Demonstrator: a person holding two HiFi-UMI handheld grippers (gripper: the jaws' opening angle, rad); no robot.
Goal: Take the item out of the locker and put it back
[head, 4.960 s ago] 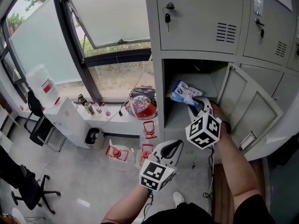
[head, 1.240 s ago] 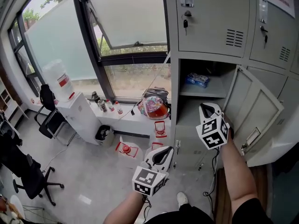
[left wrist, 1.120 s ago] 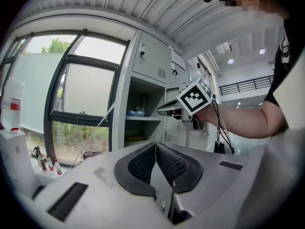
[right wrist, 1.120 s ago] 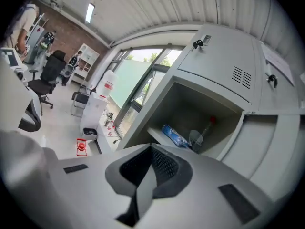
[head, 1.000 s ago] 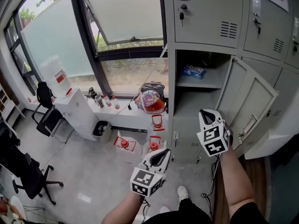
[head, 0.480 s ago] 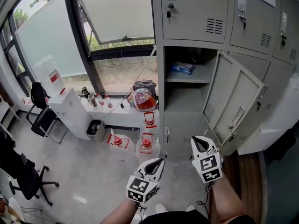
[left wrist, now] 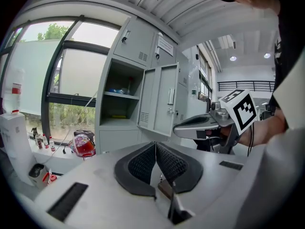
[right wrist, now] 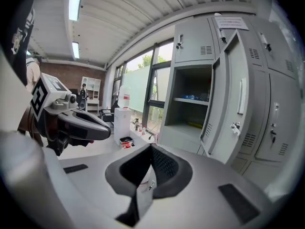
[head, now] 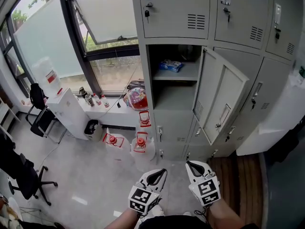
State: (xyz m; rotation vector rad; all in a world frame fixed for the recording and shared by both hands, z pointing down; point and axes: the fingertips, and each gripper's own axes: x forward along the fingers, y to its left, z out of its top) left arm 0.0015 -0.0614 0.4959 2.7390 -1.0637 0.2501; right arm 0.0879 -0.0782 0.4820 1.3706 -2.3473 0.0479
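The blue packet (head: 170, 65) lies on the upper shelf of the open grey locker (head: 157, 97), whose door (head: 221, 97) swings out to the right. In the left gripper view the packet (left wrist: 116, 90) shows small and far off on that shelf. Both grippers hang low near the bottom of the head view, well away from the locker. The left gripper (head: 160, 172) is shut with nothing held, its pads (left wrist: 143, 162) meeting. Beside it the right gripper (head: 190, 164) is shut and empty too, pads (right wrist: 162, 163) together.
Closed lockers (head: 248, 13) stand above and to the right of the open one. A colourful bag (head: 136, 98) and small bottles sit on the window ledge, red-capped jugs (head: 141, 140) on the floor. A white water dispenser (head: 47, 78) and a black chair (head: 21, 175) are at left.
Five seconds ago the right gripper was at the packet in the locker. The packet now rests on the shelf; the view has backed away and both grippers have dropped low.
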